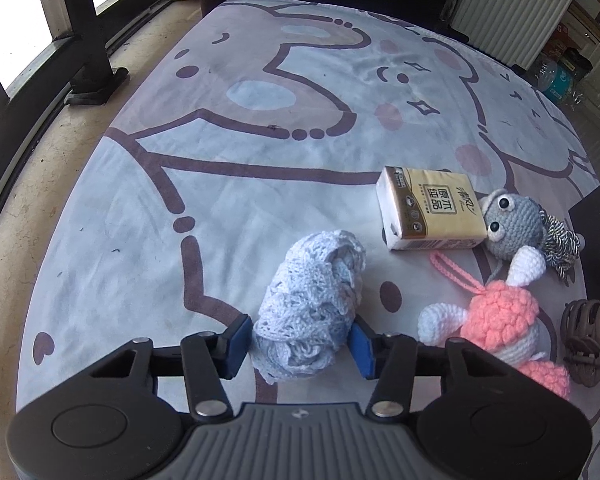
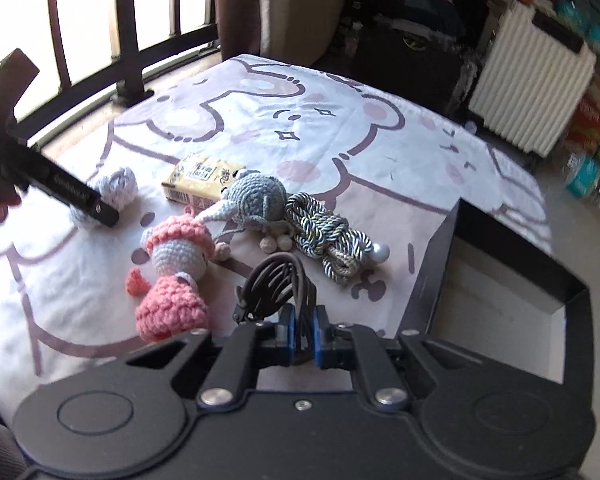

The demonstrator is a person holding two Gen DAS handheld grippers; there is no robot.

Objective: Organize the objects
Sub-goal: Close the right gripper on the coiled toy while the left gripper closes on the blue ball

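— Left gripper (image 1: 300, 344), what have you got?
— My blue pads sit wide either side of the pale blue knitted bundle (image 1: 312, 308), spread, not pinching; tissue pack (image 1: 430, 214) beyond it on the blanket (image 1: 220, 184).
— Right gripper (image 2: 303, 334)?
— Clenched on the brown hair claw (image 2: 278, 284); pink crochet doll (image 2: 176, 276) just left, black box (image 2: 500, 280) at my right.

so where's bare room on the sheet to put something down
The far half of the sheet, beyond the tissue pack, is bare, as is its window side left of the blue crochet. It is crowded between the dolls and black box.
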